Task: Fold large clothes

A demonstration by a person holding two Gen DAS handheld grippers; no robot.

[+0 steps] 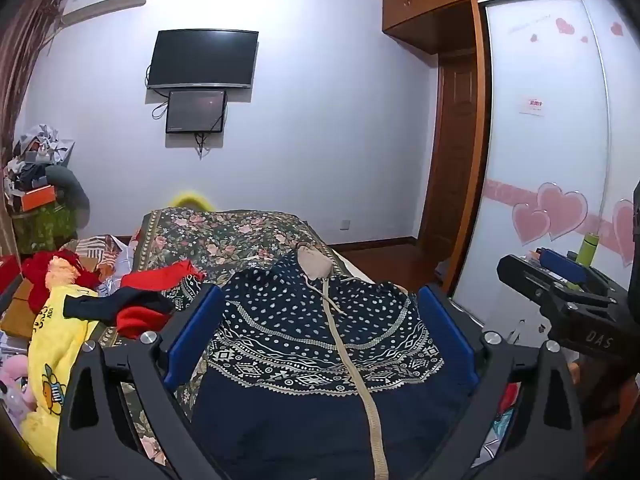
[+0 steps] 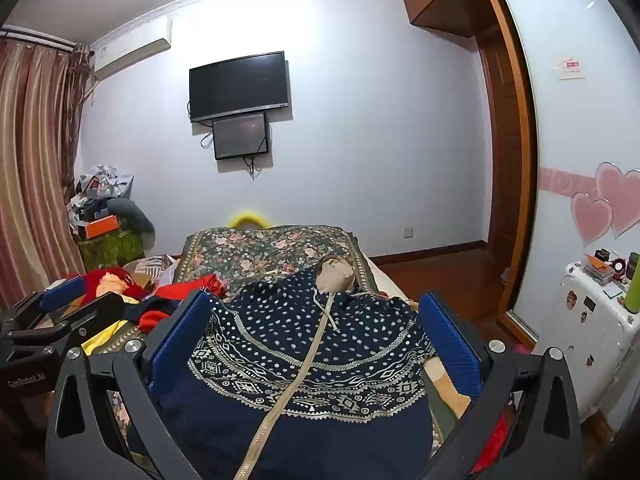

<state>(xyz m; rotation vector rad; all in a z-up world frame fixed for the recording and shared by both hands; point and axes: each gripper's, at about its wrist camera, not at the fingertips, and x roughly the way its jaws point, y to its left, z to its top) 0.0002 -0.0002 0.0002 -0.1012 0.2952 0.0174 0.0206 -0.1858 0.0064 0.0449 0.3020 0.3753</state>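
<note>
A navy hooded jacket with white patterned bands, a beige zipper and a beige hood lining lies spread on the floral bedspread. It also shows in the right wrist view. My left gripper is open, its blue pads wide apart above the jacket's chest, holding nothing. My right gripper is open too, hovering over the same jacket. The right gripper shows at the right edge of the left wrist view; the left gripper shows at the left edge of the right wrist view.
A pile of red, yellow and dark clothes lies left of the jacket. A cluttered stand is at the far left. A white cabinet with small items stands right, by the wardrobe door. Screens hang on the far wall.
</note>
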